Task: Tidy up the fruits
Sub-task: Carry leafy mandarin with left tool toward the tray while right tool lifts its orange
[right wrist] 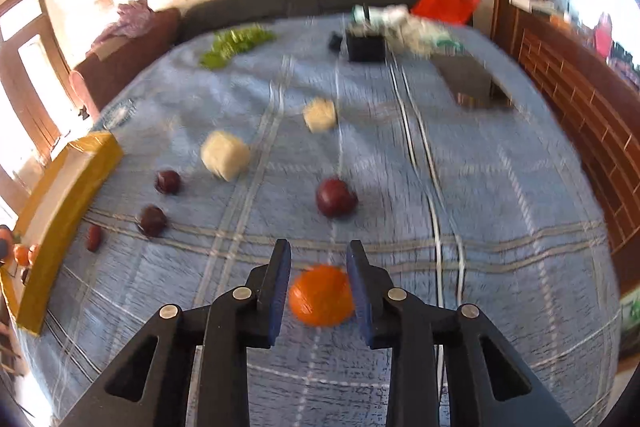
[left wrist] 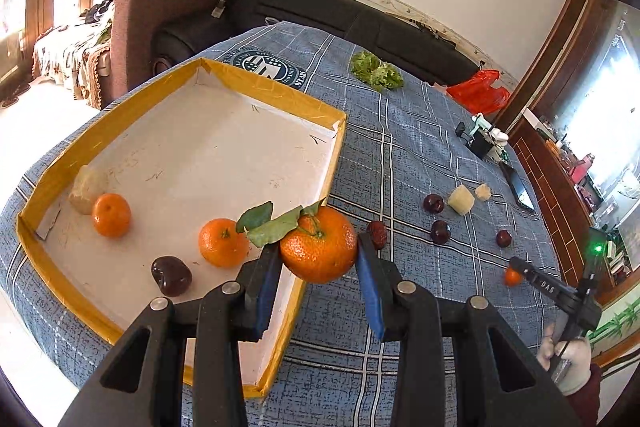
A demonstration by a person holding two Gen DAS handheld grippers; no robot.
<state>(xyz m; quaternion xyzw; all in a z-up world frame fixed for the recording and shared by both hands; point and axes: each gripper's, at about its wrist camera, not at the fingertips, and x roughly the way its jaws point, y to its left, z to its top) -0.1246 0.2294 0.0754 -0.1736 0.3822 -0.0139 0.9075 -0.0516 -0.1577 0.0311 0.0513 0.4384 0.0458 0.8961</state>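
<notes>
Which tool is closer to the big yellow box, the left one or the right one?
Left. The left tool holds a leafy orange right over the yellow box's near edge. The right tool grips a small orange out on the blue cloth, well away.

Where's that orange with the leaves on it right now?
In the left wrist view, the leafy orange sits clamped in the left gripper, above the yellow-rimmed tray's near corner.
</notes>
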